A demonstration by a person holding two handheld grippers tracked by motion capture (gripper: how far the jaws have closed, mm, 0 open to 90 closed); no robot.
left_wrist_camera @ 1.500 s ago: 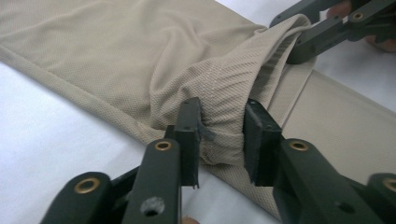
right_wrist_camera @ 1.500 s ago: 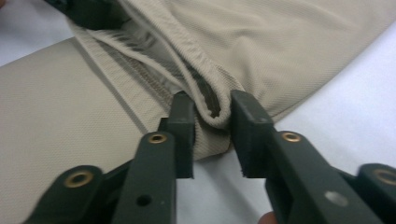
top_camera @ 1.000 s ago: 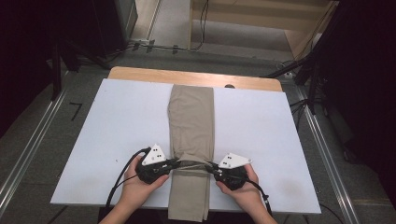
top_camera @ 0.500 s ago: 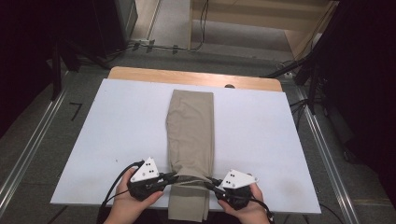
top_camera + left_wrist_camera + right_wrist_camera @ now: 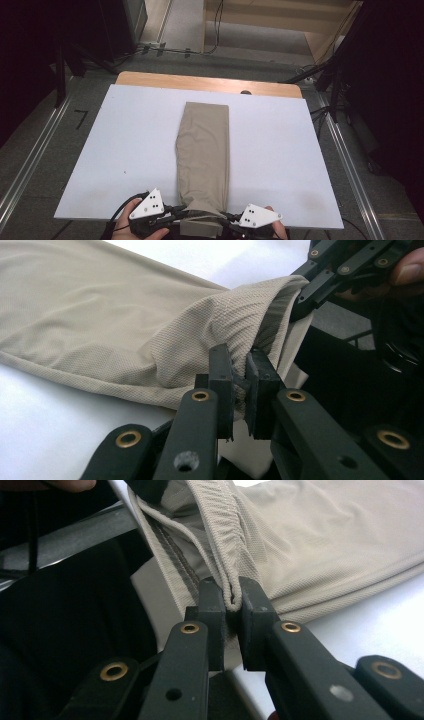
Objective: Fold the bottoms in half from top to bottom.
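A long beige folded garment (image 5: 205, 150) lies lengthwise down the middle of the white table (image 5: 115, 150). Its near end reaches over the table's front edge. There my left gripper (image 5: 176, 219) is shut on the left side of that end, and my right gripper (image 5: 229, 217) is shut on the right side. In the left gripper view the pads (image 5: 221, 371) pinch a bunched fold of the beige garment (image 5: 100, 315), with the other gripper (image 5: 320, 280) gripping farther off. In the right gripper view my right gripper (image 5: 231, 602) clamps a ribbed hem of the garment (image 5: 325, 540).
A wooden strip (image 5: 210, 84) runs along the table's far edge. Metal rails (image 5: 345, 165) flank both sides on the grey floor. Dark stands and cables (image 5: 320, 75) sit beyond the far right corner. White tabletop lies bare on both sides of the garment.
Both hands have drawn back toward the near edge, still gripping the garment's end. The garment has slid nearer with them, and its far end has left the back of the table.
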